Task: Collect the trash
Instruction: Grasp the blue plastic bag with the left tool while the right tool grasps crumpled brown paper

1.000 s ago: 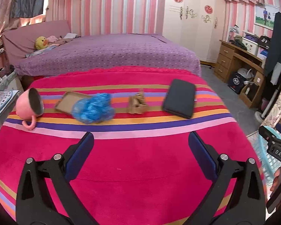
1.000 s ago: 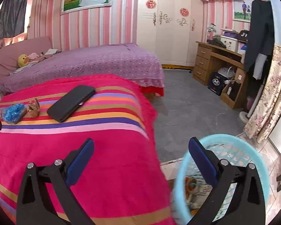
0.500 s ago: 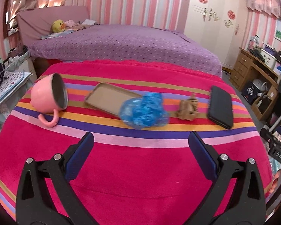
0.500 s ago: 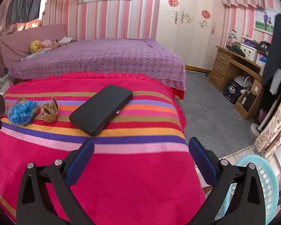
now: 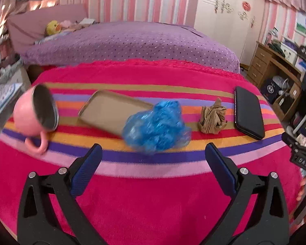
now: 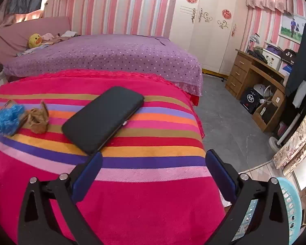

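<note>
A crumpled blue plastic bag (image 5: 156, 127) lies on the striped red blanket (image 5: 144, 194), partly over a flat brown cardboard lid (image 5: 110, 112). A crumpled brown paper wad (image 5: 212, 119) lies to its right. My left gripper (image 5: 153, 163) is open and empty, just short of the blue bag. My right gripper (image 6: 153, 169) is open and empty near the blanket's right edge; in its view the blue bag (image 6: 7, 119) and paper wad (image 6: 37, 120) lie far left. A light blue trash basket (image 6: 289, 210) stands on the floor at lower right.
A pink mug (image 5: 33, 115) lies on its side at the left. A black phone (image 5: 248, 115) lies right of the paper wad, also in the right wrist view (image 6: 104, 118). A purple bed (image 5: 132, 42) is behind; a wooden desk (image 6: 261, 81) stands at right.
My left gripper has moved left and closer to the blue bag. My right gripper has swung left from above the basket to over the blanket, nearer the phone.
</note>
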`<action>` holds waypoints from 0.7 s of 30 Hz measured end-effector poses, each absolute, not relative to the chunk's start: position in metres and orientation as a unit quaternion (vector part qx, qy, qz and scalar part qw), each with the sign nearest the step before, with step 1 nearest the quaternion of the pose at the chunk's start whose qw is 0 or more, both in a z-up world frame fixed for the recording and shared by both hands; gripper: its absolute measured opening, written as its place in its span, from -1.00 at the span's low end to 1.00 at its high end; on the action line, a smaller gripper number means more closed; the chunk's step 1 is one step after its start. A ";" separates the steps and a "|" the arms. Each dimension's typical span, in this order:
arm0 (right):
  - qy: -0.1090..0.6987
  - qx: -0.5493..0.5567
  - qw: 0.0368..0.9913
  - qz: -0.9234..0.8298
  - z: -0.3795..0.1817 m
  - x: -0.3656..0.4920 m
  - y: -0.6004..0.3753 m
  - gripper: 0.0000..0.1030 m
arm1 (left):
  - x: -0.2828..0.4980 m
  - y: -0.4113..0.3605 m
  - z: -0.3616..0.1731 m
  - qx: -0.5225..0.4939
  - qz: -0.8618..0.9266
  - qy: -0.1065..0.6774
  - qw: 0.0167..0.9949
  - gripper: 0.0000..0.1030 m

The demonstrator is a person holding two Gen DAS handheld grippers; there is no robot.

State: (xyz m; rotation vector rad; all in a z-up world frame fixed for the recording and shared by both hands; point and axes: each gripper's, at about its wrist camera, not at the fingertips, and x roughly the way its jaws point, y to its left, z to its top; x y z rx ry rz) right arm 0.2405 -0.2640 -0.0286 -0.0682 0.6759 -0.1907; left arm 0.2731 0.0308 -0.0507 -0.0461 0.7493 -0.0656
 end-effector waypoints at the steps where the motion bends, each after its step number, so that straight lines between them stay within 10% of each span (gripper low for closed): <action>1: 0.333 -0.030 0.938 -0.093 -0.029 0.243 -0.265 0.91 | 0.277 0.027 -0.052 -0.015 -0.030 0.365 0.930 0.88; 5: 0.341 -0.013 0.936 -0.087 -0.032 0.253 -0.270 0.91 | 0.292 0.017 -0.056 -0.005 -0.041 0.372 0.927 0.70; 10: 0.333 -0.032 0.939 -0.077 -0.029 0.260 -0.253 0.91 | 0.302 0.016 -0.063 -0.007 -0.063 0.386 0.920 -0.32; 21: 0.336 -0.052 0.939 0.044 -0.021 0.285 -0.156 0.91 | 0.277 0.081 -0.035 -0.046 -0.039 0.368 0.928 -0.44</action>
